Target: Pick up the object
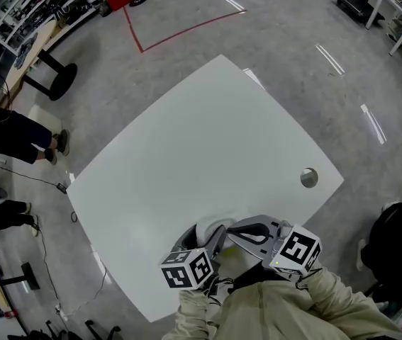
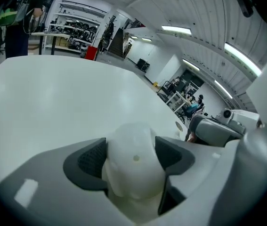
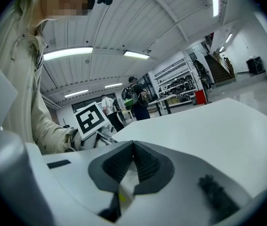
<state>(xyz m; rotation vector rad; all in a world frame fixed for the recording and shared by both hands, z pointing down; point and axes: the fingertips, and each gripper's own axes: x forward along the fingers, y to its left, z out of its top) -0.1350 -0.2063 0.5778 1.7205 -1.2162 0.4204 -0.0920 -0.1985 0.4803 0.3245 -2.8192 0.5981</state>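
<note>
The right gripper [image 3: 133,147] hangs low over the near edge of the white table [image 3: 218,131], its dark ribbed jaws closed tip to tip; the pale sliver behind them may just be table showing through. Off the table's left edge sit the left gripper's marker cube [image 3: 92,117] and a beige sleeve [image 3: 48,131]. People [image 3: 135,98] stand by shelving [image 3: 175,86] past the far edge.
</note>
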